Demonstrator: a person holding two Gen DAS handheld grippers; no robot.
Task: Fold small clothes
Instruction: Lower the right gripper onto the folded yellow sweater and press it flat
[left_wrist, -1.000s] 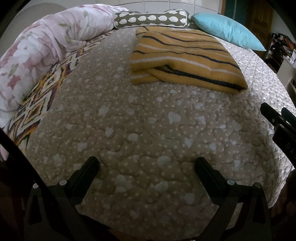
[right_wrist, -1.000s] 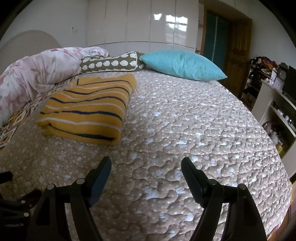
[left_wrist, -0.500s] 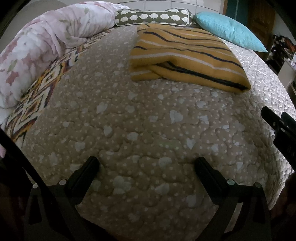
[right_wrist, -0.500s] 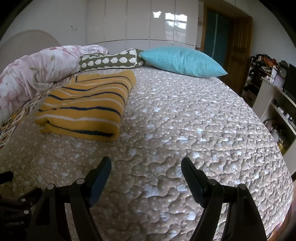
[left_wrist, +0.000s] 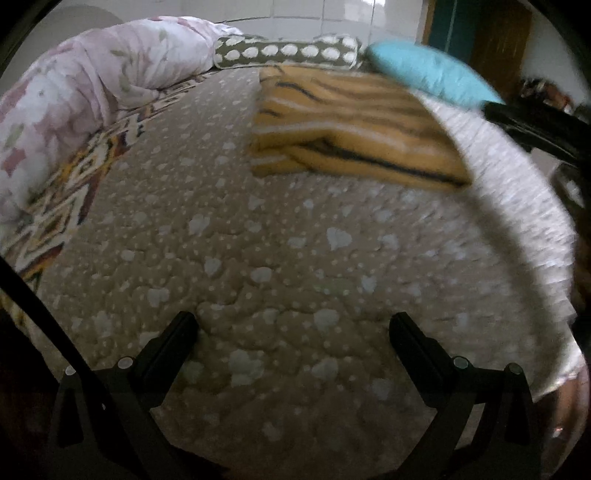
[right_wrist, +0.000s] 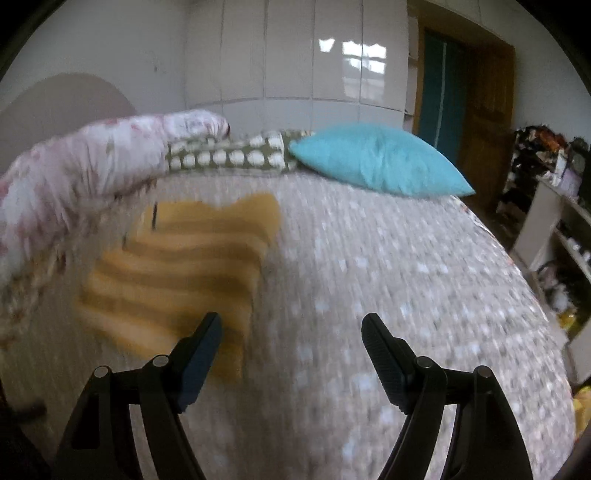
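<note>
The left gripper (left_wrist: 291, 328) hangs low over the quilt (left_wrist: 258, 258), its jaws spread wide with nothing between them. The right gripper (right_wrist: 291, 332) is likewise wide apart and empty, above the quilt (right_wrist: 406, 295); in the left wrist view it shows as a dark bar (left_wrist: 535, 125) at 2 o'clock.

The folded garment (left_wrist: 351, 125), yellow with dark and pale stripes, lies flat on the quilt at 12 to 1 o'clock from the left gripper, well apart from its fingers. In the right wrist view the garment (right_wrist: 184, 266) sits at 10 to 11 o'clock, blurred, its near edge just behind the left fingertip.

Along the far edge of the bed lie a floral duvet (left_wrist: 92, 92) at 10 o'clock, a spotted bolster (left_wrist: 288, 53) at 12, and a blue pillow (left_wrist: 432, 77) at 1.

Shelves (right_wrist: 554, 229) at 3 o'clock hold small items, too blurred to name.
</note>
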